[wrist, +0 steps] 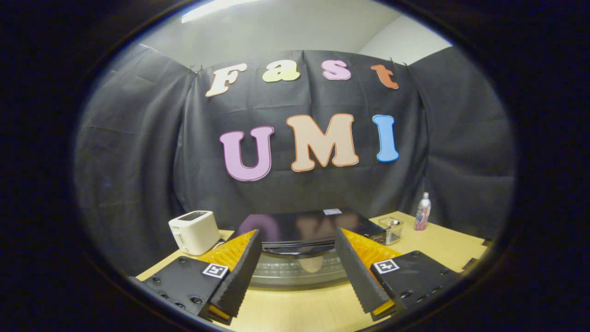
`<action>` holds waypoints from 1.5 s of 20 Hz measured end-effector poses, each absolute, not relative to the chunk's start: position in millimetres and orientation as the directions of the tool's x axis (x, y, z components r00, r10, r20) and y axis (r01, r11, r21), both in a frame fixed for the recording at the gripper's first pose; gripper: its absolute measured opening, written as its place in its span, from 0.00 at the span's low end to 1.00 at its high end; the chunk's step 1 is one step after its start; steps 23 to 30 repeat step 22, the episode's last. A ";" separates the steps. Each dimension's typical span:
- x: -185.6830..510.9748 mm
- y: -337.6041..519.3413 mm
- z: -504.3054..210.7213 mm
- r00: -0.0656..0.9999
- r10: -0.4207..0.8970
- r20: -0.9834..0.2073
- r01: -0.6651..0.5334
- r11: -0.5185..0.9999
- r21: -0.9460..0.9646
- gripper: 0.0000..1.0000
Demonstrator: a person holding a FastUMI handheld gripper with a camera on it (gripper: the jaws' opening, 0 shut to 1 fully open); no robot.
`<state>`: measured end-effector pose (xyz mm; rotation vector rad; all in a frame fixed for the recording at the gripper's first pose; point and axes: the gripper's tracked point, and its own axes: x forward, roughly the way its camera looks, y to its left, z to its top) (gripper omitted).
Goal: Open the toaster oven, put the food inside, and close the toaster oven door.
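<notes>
The toaster oven (304, 223) stands on the wooden table (299, 309) just ahead of me, with a glossy black top and a curved glass door (281, 274) facing me. A dark handle bar (297, 250) runs along the door's upper edge, and the door looks shut. Through the glass I see a pale rounded piece of food (311, 264) inside. My gripper (297, 232) is open, its fingers spread to either side of the oven front, with nothing between them. The fingertips reach about level with the handle and I cannot tell if they touch the oven.
A white pop-up toaster (194, 232) sits left of the oven. To the right are a small wire basket (392, 229) and a slim bottle (422, 212) near the table's far corner. Black cloth walls close in behind.
</notes>
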<state>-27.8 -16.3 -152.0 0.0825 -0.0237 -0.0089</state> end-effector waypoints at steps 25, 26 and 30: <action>-44.7 2.6 -119.6 0.999 0.006 0.037 -0.008 0.999 0.047 0.98; -44.7 2.6 -119.6 0.999 0.006 0.037 -0.008 0.999 0.047 0.98; -44.7 2.6 -119.6 0.999 0.006 0.037 -0.008 0.999 0.047 0.98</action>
